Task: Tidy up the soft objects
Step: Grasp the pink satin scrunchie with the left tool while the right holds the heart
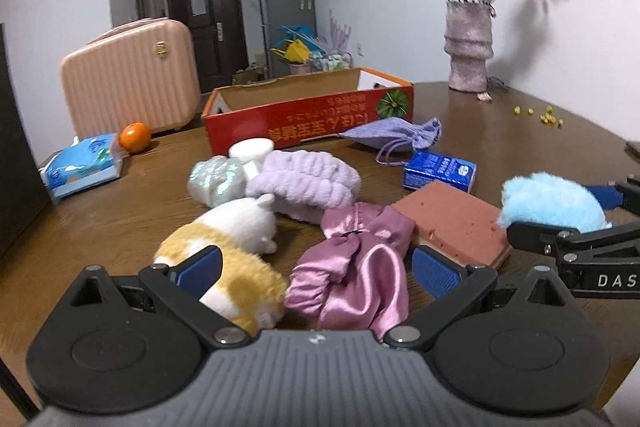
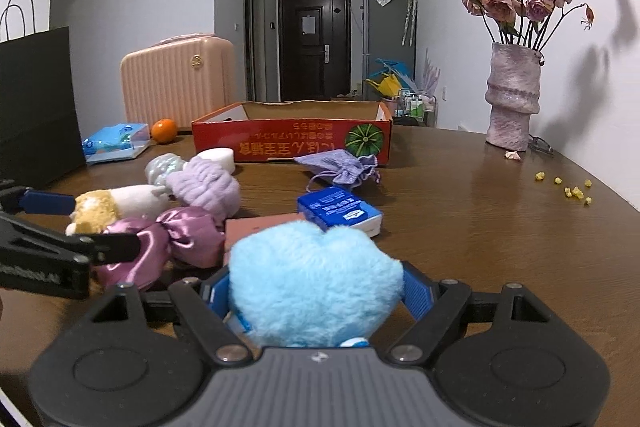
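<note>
The right gripper [image 2: 316,291] was clamped on the blue plush [image 2: 312,279], near the table's [image 2: 460,227] front edge. The left gripper [image 1: 316,267] stood apart over the pink satin scrunchie [image 1: 352,267] and hamster toy [image 1: 224,247]. The fluffy plush could slip before reaching the far red box [image 2: 292,143].

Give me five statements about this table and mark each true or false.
1. The right tool holds a blue plush. True.
2. The red box is full of toys. False: no toys show in the part of it that is visible.
3. The orange lies beside the pink suitcase. True.
4. The left tool grips the pink satin cloth. False: its pads stand apart, pressing on nothing.
5. The vase lies on its side. False: it stands upright, holding flowers.
</note>
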The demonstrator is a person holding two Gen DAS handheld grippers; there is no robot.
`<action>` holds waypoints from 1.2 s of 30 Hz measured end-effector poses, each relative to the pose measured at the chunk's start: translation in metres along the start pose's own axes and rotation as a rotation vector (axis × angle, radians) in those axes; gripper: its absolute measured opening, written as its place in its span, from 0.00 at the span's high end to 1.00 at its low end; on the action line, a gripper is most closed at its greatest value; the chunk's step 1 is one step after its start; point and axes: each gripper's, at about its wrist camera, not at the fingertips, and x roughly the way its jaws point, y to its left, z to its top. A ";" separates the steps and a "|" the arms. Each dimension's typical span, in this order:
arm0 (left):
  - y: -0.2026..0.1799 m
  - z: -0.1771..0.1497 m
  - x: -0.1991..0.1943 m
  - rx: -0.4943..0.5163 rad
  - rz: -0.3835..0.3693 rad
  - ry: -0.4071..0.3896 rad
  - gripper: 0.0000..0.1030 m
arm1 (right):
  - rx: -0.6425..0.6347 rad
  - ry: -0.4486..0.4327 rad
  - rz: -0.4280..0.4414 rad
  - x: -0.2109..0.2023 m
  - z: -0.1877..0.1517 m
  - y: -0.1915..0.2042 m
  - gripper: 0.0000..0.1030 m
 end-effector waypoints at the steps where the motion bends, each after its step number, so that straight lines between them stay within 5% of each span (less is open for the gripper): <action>1: -0.002 0.001 0.004 0.011 -0.001 0.007 0.00 | -0.001 0.000 -0.001 0.001 0.001 -0.001 0.21; 15: -0.014 0.002 0.057 0.036 -0.074 0.146 0.55 | -0.015 0.016 -0.013 0.017 0.007 -0.008 0.21; 36: -0.007 0.010 0.045 0.005 -0.107 0.102 0.65 | -0.024 0.002 -0.015 0.020 0.020 -0.005 0.21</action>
